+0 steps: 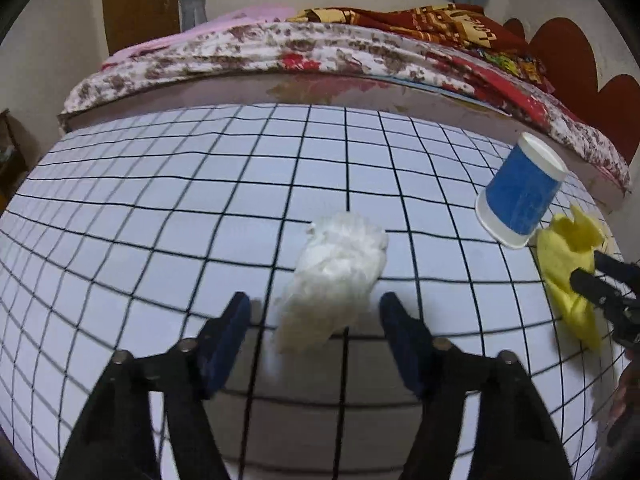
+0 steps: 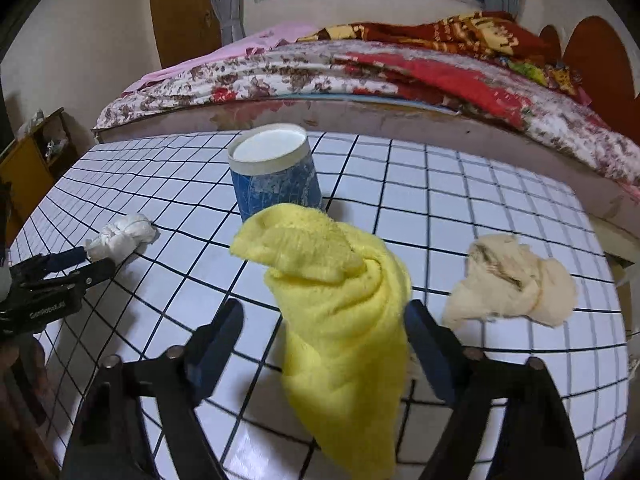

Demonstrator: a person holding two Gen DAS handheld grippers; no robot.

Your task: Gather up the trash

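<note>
Where the grid-patterned table (image 1: 160, 208) meets the bed (image 1: 320, 52): blue cup (image 2: 276, 176), upside down, near the far edge. White wad (image 1: 336, 276) lies between the spread left tool (image 1: 316, 312), untouched. Yellow cloth (image 2: 340, 300) lies between the spread right tool (image 2: 324, 320). Beige rag (image 2: 512, 280) sits toward the right edge.

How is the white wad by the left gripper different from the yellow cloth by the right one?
The white wad is a compact, crumpled clump; the yellow cloth is larger, loosely twisted and spread long. The white wad lies apart from the blue cup; the yellow cloth lies right next to it. Both are soft, lie on the checked tabletop, and sit between open fingers, ungripped.
</note>
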